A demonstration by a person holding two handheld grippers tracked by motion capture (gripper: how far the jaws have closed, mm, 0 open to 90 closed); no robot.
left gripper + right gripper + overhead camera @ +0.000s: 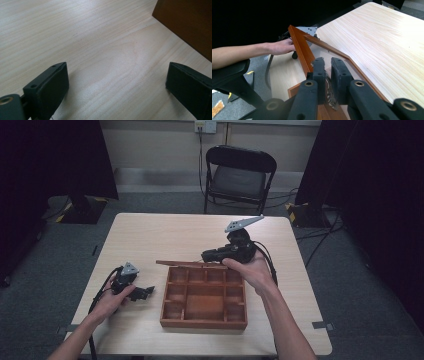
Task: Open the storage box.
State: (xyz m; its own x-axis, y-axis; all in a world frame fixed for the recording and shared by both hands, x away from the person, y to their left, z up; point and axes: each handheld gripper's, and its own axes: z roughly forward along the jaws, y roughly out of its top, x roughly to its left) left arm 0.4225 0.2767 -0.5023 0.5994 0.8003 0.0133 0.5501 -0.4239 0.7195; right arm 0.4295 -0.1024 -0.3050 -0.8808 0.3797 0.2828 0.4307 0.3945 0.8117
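Observation:
A brown wooden box with several compartments stands open on the table. Its lid, a wooden frame around a clear pane, is swung up over the far side of the box. My right gripper is shut on the lid's edge, and a small metal clasp sits between its jaws. My left gripper rests on the table left of the box, a little apart from it. Its jaws stand wide open over bare wood, with the box's wall just ahead on the right.
The light wooden table has free room behind and to the left of the box. A black folding chair stands beyond the far edge. Dark curtains hang at both sides, and cables lie on the grey floor.

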